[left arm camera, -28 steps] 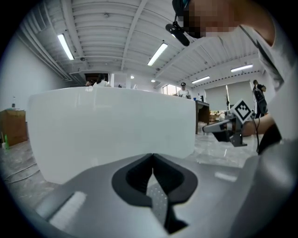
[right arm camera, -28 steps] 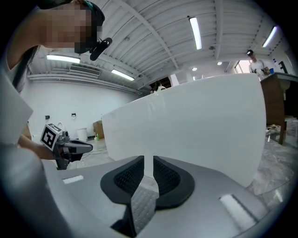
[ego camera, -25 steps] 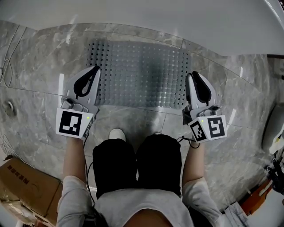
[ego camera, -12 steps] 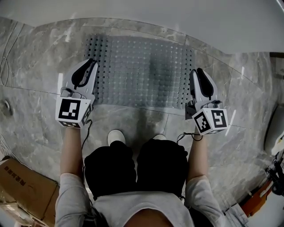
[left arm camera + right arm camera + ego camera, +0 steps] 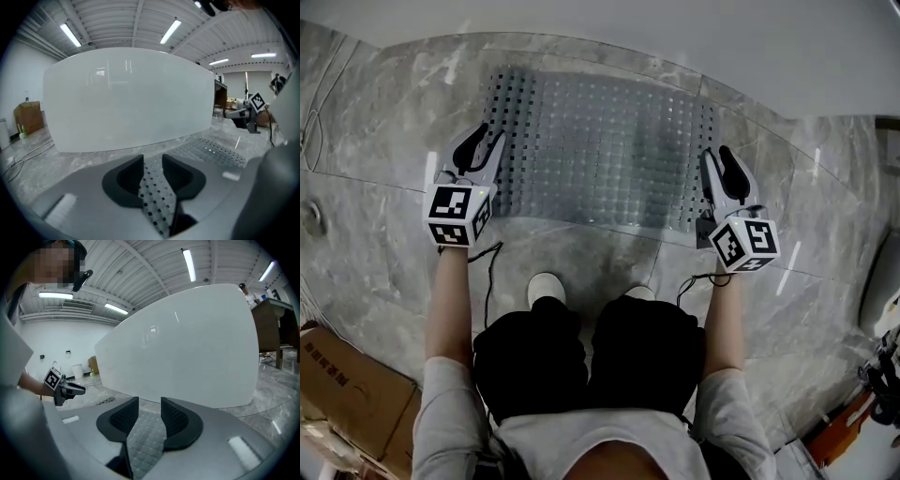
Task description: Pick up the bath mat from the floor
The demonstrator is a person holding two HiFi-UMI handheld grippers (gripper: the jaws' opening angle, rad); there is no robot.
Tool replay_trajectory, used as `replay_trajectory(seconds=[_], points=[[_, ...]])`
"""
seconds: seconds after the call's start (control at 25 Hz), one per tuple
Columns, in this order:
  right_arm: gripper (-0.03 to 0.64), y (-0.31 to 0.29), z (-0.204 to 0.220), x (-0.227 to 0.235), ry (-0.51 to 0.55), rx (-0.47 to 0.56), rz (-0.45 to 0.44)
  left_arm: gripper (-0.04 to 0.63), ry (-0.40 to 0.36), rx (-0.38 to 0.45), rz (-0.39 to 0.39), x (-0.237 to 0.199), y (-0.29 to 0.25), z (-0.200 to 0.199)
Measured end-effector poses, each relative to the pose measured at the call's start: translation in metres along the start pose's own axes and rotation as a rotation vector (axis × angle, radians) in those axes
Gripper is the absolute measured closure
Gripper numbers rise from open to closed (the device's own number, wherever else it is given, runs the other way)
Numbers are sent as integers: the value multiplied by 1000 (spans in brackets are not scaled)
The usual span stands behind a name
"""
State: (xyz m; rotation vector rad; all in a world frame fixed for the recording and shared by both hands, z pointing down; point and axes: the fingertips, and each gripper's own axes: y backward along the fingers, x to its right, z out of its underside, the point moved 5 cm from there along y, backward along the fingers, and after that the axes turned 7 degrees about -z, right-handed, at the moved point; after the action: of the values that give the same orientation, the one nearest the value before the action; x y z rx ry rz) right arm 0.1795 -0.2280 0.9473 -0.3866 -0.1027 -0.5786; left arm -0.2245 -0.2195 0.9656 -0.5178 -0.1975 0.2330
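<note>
Looking down in the head view, a grey bath mat (image 5: 600, 150) full of small holes lies flat on the grey stone floor (image 5: 384, 187). Its far edge is just beside a big white tub (image 5: 675, 37). The person crouches at the near edge, and one white shoe (image 5: 547, 288) peeks out by the knees. The left gripper (image 5: 478, 141) is at the mat's left edge and the right gripper (image 5: 719, 164) is at its right edge. Both point toward the tub. A cardboard box (image 5: 347, 394) sits in the bottom left corner, well apart from the mat.

In the left gripper view, the two dark jaws stand a little apart and have just been opening. The mat with its holes shows in the gap, but the jaws do not squeeze it. The white tub fills the picture behind.

In the right gripper view, the jaws also stand a little apart and have just been opening. The mat's bumpy squares show between them, not pinched. The other gripper shows far off at the left.
</note>
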Motion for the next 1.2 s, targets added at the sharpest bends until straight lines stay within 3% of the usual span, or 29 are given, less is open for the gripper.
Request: replay_trajectory(seconds=[0.52,1.2], points=[[416,0,51,30,-80,-67,58,390,93,-192,-55,-18,-26,65],[345,-2,126,67,-169,-254,135,354,131,-319,-94,-31,-35,113]])
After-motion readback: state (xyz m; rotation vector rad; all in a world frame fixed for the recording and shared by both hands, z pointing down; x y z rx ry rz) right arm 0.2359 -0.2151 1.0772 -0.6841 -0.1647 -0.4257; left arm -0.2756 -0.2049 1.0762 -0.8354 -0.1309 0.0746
